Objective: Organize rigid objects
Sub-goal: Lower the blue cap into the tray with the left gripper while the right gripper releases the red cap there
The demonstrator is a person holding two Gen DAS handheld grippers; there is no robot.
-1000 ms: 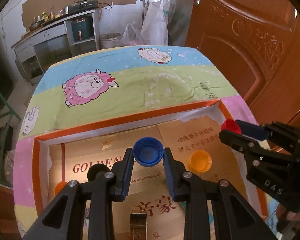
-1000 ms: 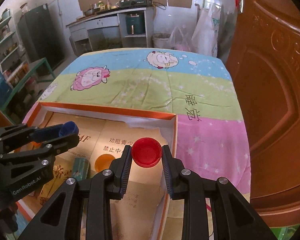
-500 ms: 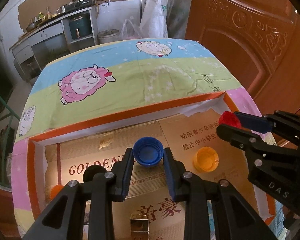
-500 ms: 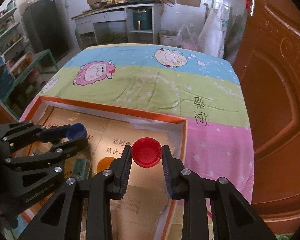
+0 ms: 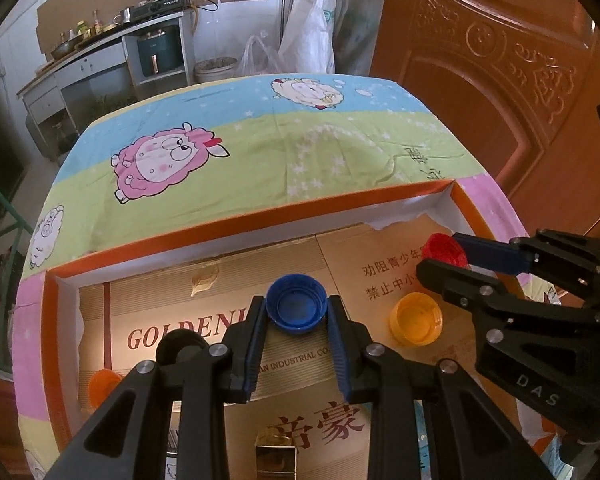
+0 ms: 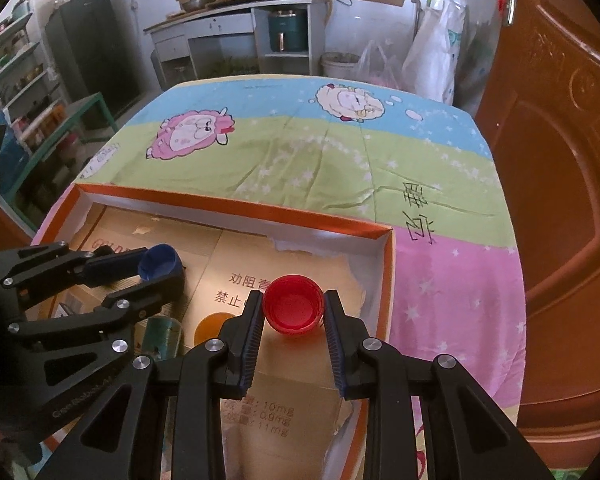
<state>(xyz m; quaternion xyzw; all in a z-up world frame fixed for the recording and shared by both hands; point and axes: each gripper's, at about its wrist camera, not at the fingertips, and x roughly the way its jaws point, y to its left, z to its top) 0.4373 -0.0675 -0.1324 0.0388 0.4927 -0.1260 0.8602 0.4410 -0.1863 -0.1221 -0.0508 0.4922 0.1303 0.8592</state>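
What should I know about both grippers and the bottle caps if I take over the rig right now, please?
Left gripper: shut on the blue cap, held above the orange-rimmed box.
Right gripper: shut on the red cap, held over the box's right end.
In the box: a yellow cap near its right side, an orange cap and a black cap at the left.
Done: both caps are gripped.
Left: set both down. Where they belong is not shown.

Left gripper (image 5: pixel 296 312) clamps blue cap (image 5: pixel 296 309), open side up, above orange-rimmed tray (image 5: pixel 236 222). Right gripper (image 5: pixel 440 256) pinches red cap (image 5: pixel 444 249); yellow cap (image 5: pixel 416 318) on cardboard below.
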